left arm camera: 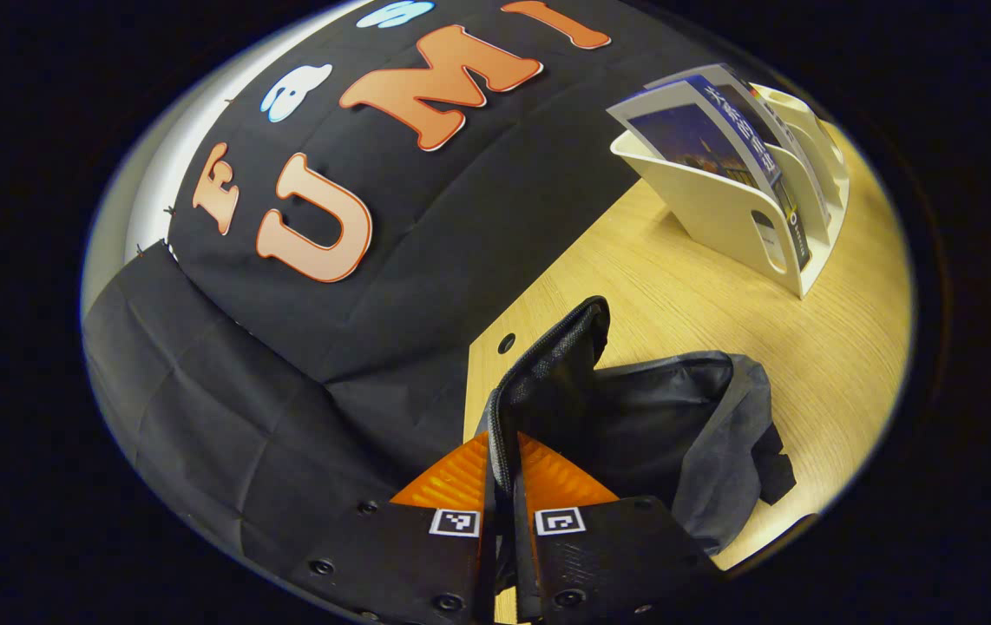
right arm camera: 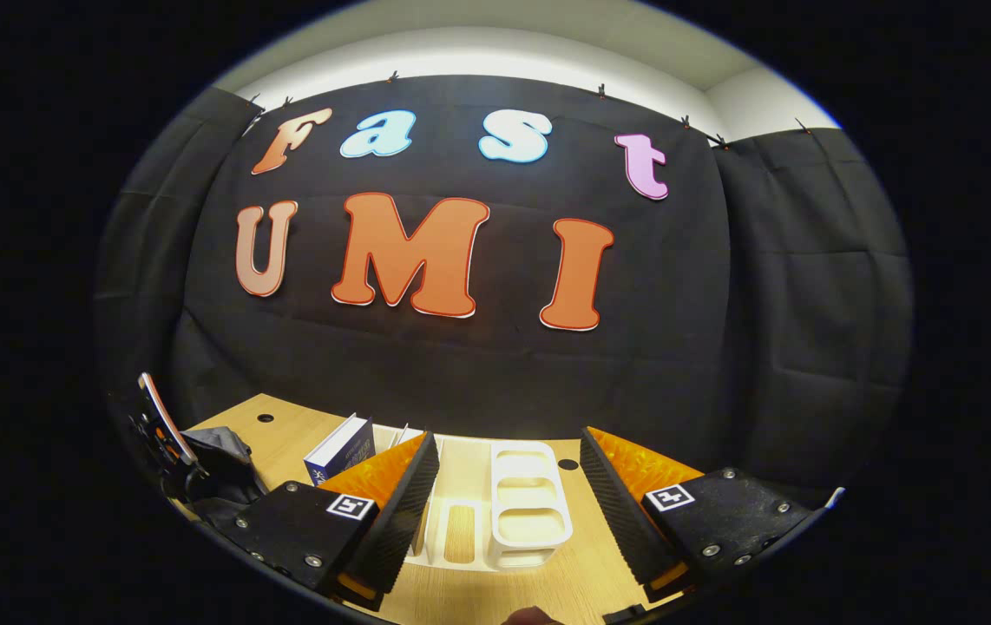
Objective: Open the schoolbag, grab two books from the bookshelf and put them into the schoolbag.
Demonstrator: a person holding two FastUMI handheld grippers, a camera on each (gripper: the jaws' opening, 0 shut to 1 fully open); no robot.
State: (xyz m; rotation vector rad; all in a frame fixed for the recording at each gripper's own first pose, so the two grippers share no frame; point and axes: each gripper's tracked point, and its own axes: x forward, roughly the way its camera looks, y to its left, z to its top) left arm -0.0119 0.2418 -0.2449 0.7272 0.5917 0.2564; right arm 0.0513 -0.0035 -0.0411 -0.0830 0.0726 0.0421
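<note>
Left claw (left arm camera: 504, 473) pinches the bag (left arm camera: 634, 425) rim, holding its mouth open. Right claw (right arm camera: 508, 486), wide and empty, faces the shelf (right arm camera: 530, 508); book (right arm camera: 341, 447) at 10 o'clock.

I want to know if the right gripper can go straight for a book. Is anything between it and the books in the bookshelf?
Nothing visible blocks it. The right gripper is open above the white bookshelf, and the blue book stands at the rack's left end with open space around it.
</note>
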